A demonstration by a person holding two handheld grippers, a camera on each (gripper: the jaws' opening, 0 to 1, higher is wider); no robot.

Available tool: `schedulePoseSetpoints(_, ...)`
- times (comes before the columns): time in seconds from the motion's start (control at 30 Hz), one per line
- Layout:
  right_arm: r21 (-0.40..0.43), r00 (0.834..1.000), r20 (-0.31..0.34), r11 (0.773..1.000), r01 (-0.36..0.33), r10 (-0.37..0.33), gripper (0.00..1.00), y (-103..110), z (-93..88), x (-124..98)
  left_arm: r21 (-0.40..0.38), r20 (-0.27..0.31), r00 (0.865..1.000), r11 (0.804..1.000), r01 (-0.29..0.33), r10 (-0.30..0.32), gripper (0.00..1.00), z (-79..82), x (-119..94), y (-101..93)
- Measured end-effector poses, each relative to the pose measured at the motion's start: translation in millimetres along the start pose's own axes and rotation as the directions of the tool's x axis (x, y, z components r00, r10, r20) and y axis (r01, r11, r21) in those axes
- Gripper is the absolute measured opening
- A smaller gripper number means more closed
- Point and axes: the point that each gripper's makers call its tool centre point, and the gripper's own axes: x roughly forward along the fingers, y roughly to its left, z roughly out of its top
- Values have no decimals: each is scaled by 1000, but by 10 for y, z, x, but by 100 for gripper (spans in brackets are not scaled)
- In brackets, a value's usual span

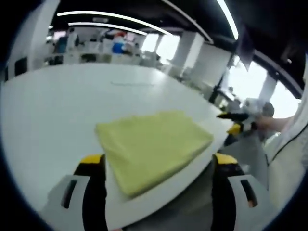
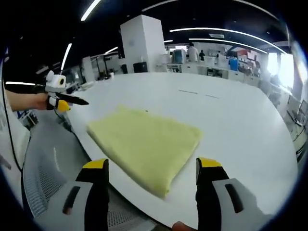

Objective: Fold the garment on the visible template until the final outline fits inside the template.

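Framing the near edge of both views, the jaws are standing apart with nothing between them: the left gripper (image 1: pixel 159 166) is hovering just short of the table rim, and the right gripper (image 2: pixel 151 169) is doing the same from the other side. Each one is also showing small and off to the side in the other's view, held out over the floor beside the table.

Just beyond the jaws, the garment (image 1: pixel 151 144) is lying on the white table (image 1: pixel 57 106), already folded into a flat, roughly rectangular yellow pad, one corner reaching close to the table's near edge. In the right gripper view the garment (image 2: pixel 147 142) is sitting the same way, its layered edges showing along the near sides.

It is looking light, soft and limp, likely to sag and slide open if lifted by a single layer; pinching a corner through all layers, or both ends of one edge, seems safest.

Farther out, faint marks are showing on the tabletop; whether these are the template I cannot tell. Beyond, desks, pillars and bright windows are filling the room.
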Motion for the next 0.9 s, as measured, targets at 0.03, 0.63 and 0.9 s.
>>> schedulePoseSetpoints(0.03, 0, 1000, 2, 1000, 2, -2, 73, 1, 9, -5, 5, -2, 1000, 1000, 1, -1, 86, -2, -10, 4)
schedulePoseSetpoints(0.63, -13, 1000, 1, 1000, -7, 7, 69, 73, 6, 12, 3, -21, 1000, 1000, 0, 0, 82, -41, -84, 43)
schedulePoseSetpoints(0.9, -7, 1000, 3, 1000, 0, 0, 68, 45, 11, 17, 18, -36, 999, 1000, 11, -10, 81, -53, -58, 15)
